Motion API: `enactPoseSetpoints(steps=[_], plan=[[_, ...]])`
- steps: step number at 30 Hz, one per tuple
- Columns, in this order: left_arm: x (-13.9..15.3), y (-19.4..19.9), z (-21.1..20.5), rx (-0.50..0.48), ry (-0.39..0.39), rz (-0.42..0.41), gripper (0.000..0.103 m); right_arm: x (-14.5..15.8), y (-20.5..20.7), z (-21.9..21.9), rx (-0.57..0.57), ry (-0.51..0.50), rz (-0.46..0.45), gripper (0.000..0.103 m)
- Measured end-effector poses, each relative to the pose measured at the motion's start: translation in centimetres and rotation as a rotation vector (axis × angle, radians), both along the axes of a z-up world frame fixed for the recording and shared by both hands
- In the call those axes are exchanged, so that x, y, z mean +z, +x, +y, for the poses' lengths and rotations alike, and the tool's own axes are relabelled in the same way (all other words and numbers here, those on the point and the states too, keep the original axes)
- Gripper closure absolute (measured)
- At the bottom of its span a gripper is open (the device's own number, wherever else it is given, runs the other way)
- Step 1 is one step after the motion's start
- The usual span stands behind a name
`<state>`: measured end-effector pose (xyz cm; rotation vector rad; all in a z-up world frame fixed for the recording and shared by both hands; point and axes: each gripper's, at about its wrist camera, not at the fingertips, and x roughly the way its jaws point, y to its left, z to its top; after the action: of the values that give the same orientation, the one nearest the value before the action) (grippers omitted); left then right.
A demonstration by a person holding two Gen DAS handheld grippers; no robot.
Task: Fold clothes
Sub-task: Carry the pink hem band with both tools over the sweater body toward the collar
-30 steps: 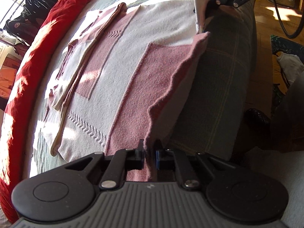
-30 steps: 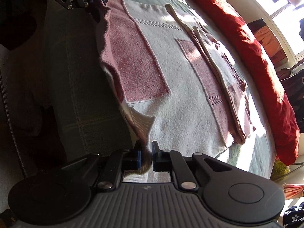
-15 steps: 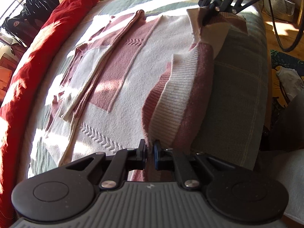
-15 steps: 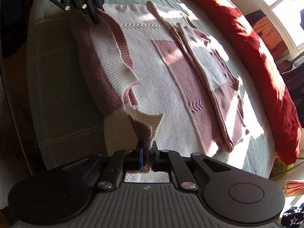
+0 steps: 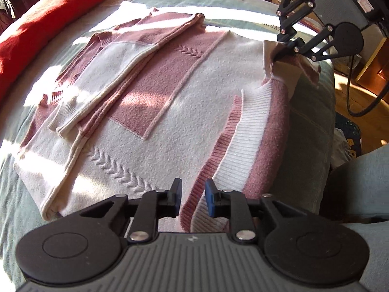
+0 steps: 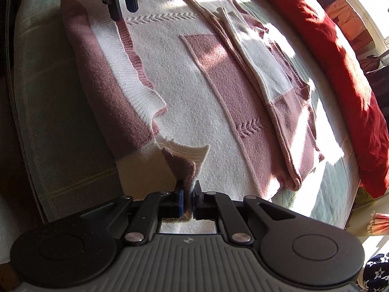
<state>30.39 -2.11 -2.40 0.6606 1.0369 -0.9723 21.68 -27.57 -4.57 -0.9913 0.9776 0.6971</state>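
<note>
A pink and cream knitted sweater (image 5: pixel 170 112) (image 6: pixel 194 85) lies flat on the green bedspread (image 5: pixel 308 131), with one sleeve (image 5: pixel 116 77) folded across its far side. Its near ribbed hem (image 5: pixel 238 141) (image 6: pixel 121 56) is turned over onto the body. My left gripper (image 5: pixel 193 199) (image 6: pixel 124 2) is opening just above that hem; the fabric lies under the gap and the pads do not press it. My right gripper (image 6: pixel 188 202) (image 5: pixel 288 46) is shut on the hem's other corner, a small peak of cloth held slightly off the bed.
A red quilt (image 5: pixel 36 22) (image 6: pixel 328 48) runs along the far side of the bed. The bed's near edge drops to a wooden floor (image 5: pixel 352 97) with a black cable. A person's leg in jeans (image 5: pixel 359 177) stands by that edge.
Both grippers carried the sweater's near hem up from the bed edge and over onto the body. The left jaws, then shut on the hem, have parted and let it go.
</note>
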Motion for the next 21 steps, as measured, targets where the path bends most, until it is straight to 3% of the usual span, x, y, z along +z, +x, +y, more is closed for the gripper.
enactPoseSetpoints(steps=[2,4,7,10,13,17,21], plan=[[-0.2,0.2,0.0,-0.058,0.011,0.034,0.048,-0.1,0.0,0.1,0.010,-0.006,0.006,0.096],[-0.5,0.7,0.0,-0.097,0.027,0.064,0.048,-0.1,0.1,0.0,0.019,-0.008,0.007,0.096],[-1.6,2.2,0.2,-0.103,0.051,0.209,0.049,-0.1,0.1,-0.1,0.023,-0.007,0.011,0.096],[-2.9,3.9,0.3,-0.068,0.071,0.353,0.056,-0.2,-0.1,-0.1,0.025,-0.007,0.013,0.096],[-3.4,5.4,0.6,-0.040,0.066,0.492,0.080,-0.2,-0.4,-0.1,0.024,-0.004,0.011,0.096],[-4.2,6.0,0.7,-0.071,0.117,0.587,0.081,-0.3,-0.5,-0.2,0.017,0.004,0.015,0.096],[-5.1,5.8,0.1,-0.105,0.154,0.601,0.081,-0.6,-0.5,-0.1,0.012,0.013,0.018,0.096]])
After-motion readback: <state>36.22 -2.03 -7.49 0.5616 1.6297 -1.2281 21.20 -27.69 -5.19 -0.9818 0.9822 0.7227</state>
